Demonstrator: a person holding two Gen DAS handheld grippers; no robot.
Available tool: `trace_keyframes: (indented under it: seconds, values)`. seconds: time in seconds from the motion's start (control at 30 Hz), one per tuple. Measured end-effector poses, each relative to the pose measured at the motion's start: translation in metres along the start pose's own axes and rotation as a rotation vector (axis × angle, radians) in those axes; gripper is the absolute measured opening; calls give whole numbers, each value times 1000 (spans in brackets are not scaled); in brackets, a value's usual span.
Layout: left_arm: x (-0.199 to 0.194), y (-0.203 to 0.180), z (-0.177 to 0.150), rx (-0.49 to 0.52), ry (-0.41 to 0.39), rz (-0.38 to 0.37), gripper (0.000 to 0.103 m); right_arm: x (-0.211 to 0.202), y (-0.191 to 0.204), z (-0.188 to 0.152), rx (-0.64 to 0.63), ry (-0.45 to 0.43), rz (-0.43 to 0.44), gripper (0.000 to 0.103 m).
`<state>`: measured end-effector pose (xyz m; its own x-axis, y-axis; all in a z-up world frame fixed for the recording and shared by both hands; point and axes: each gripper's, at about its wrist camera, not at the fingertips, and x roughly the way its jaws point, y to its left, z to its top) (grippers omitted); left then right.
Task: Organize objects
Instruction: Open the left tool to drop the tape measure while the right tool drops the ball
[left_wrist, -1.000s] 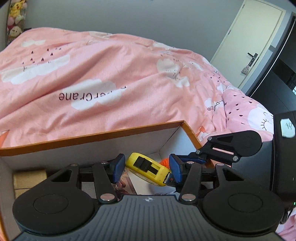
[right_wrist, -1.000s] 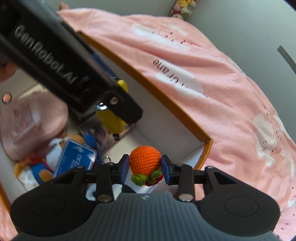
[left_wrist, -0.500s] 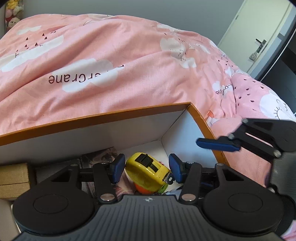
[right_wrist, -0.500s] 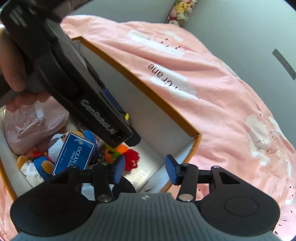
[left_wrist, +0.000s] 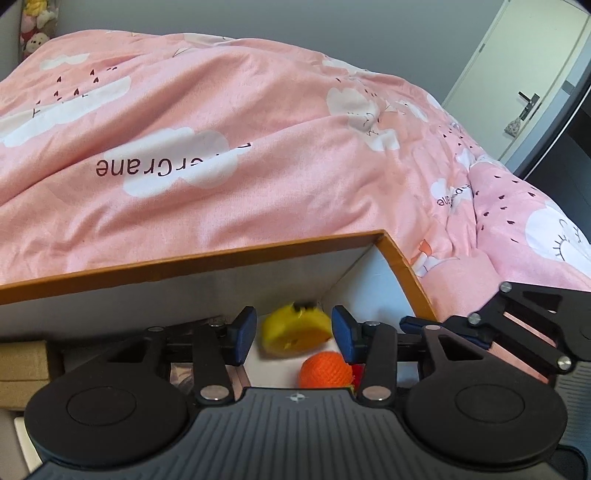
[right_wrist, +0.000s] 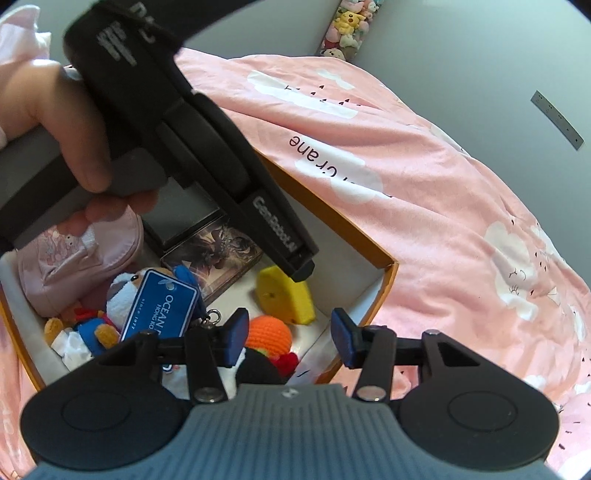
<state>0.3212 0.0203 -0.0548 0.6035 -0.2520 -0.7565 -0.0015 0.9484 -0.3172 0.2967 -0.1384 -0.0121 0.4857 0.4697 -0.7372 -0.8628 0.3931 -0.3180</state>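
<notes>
A yellow tape measure lies in the far right corner of the orange-rimmed box. It sits below my left gripper, free of the blue pads; the jaws are closing with nothing pressed between them. In the right wrist view the tape measure stands on the box floor under the left tool's tip. Beside it on the floor rests an orange crochet ball, which the left wrist view shows too, crochet ball. My right gripper hovers open above the box's near right corner, empty.
The box also holds a pink pouch, a plush toy with a blue tag, a dark picture box and a cardboard block. A pink duvet surrounds the box. A person's hand grips the left tool.
The left gripper let go of the tape measure, which dropped into the box corner. The right gripper released the orange ball, opened wider and drew back.
</notes>
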Motion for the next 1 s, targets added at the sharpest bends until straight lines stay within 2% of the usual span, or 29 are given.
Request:
trace_keyframes:
  seconds: [0.23, 0.37, 0.47, 0.6, 0.67, 0.7, 1.0]
  values:
    - [-31, -14, -12, 77, -36, 11, 55, -4, -5, 3, 42, 12, 11, 52]
    - [-55, -22, -20, 120, -75, 24, 56, -16, -6, 4, 90, 3, 16, 62]
    - [-73, -29, -29, 152, -109, 37, 59, -27, -5, 5, 127, -7, 13, 65]
    - [-99, -39, -45, 188, -179, 68, 66, -41, -3, 5, 172, -17, 0, 66]
    - [-111, -43, -54, 194, -222, 90, 68, -43, 3, 8, 200, -28, -16, 78]
    - [-118, -44, -59, 194, -248, 100, 70, -48, 5, 7, 219, -39, -31, 81]
    - [-165, -47, -95, 174, -436, 189, 89, -94, 39, -7, 388, -143, -143, 90]
